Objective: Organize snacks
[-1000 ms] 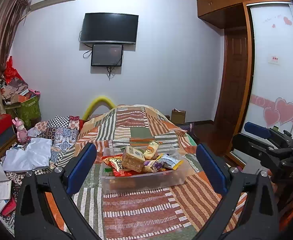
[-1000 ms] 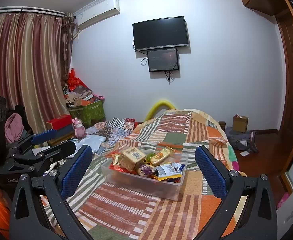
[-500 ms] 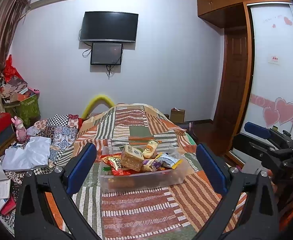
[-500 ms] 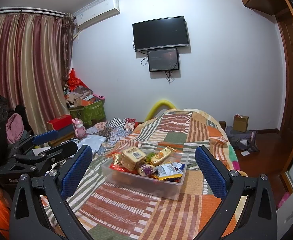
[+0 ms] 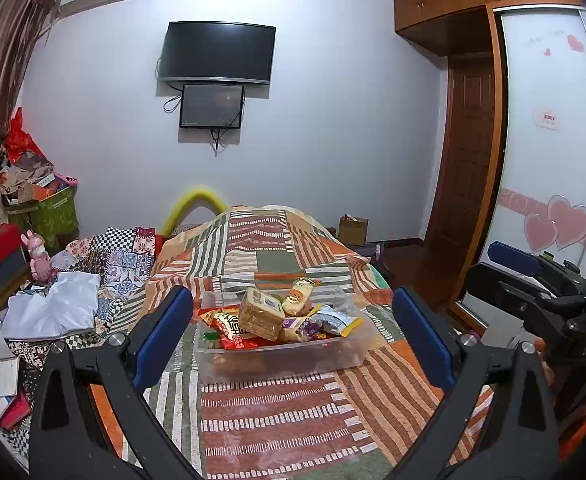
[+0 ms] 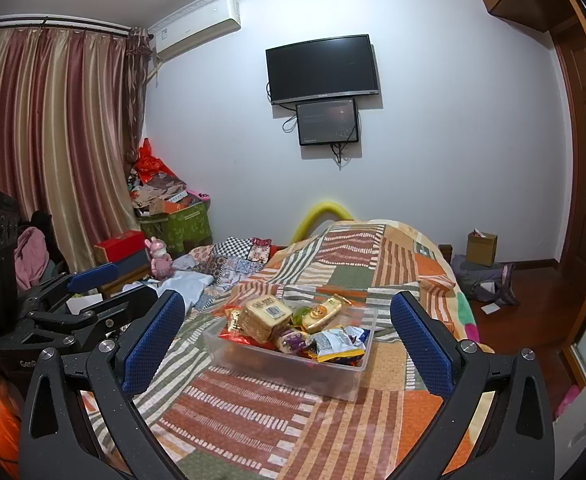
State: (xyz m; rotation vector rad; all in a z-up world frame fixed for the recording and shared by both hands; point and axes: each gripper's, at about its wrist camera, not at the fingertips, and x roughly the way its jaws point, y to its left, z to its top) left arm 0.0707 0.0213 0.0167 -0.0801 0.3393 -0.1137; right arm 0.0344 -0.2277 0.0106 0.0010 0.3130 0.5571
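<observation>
A clear plastic bin (image 5: 281,364) (image 6: 293,372) full of snack packets sits on a striped patchwork bed cover (image 5: 277,416) (image 6: 253,412). On top lie a tan cracker pack (image 5: 259,312) (image 6: 263,316), a yellow biscuit pack (image 5: 297,291) (image 6: 323,311) and a red packet (image 5: 229,330). My left gripper (image 5: 293,332) is open and empty, held short of the bin. My right gripper (image 6: 287,332) is open and empty, also short of the bin. Each gripper shows at the edge of the other's view, the right one (image 5: 533,280) and the left one (image 6: 77,300).
Loose clothes and a patterned quilt (image 5: 105,264) lie left of the bed. Boxes and a pink toy rabbit (image 5: 39,256) stand by the curtain. A wardrobe (image 5: 545,160) and a door (image 5: 469,184) are to the right. A cardboard box (image 6: 481,248) sits on the floor.
The left wrist view has shifted slightly, so the bin sits a little higher in the frame. Both grippers stay open and empty. The right view is unchanged.
</observation>
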